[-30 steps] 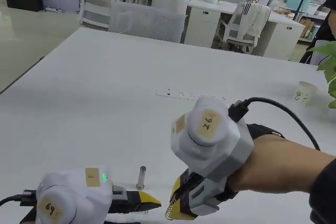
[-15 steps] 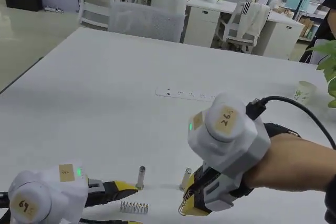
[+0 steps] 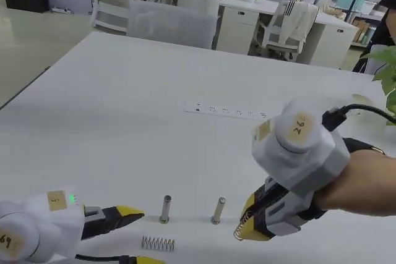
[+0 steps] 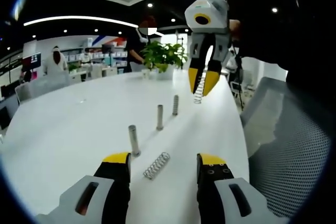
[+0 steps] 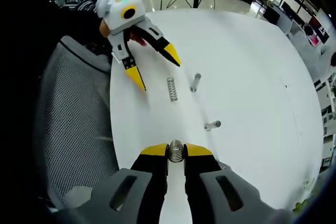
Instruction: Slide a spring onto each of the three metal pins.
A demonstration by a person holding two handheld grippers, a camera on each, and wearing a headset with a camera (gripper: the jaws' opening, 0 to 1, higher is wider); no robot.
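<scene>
- The right gripper (image 5: 176, 156) is clamped on a spring (image 5: 176, 149).
- The left gripper (image 4: 164, 159) has its jaws spread, with a loose spring (image 4: 157, 165) lying beside the upright pins (image 4: 159, 117).

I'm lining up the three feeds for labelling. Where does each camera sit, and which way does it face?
Head view: on the person's headset, facing forward and down at the table; left tool, right tool and a forearm show.
Left gripper view: on the left tool, looking along its open jaws, past the loose spring and three pins, toward the right tool.
Right gripper view: on the right tool, looking over its held spring toward the left tool.
Shared: both gripper views show the loose spring.
</scene>
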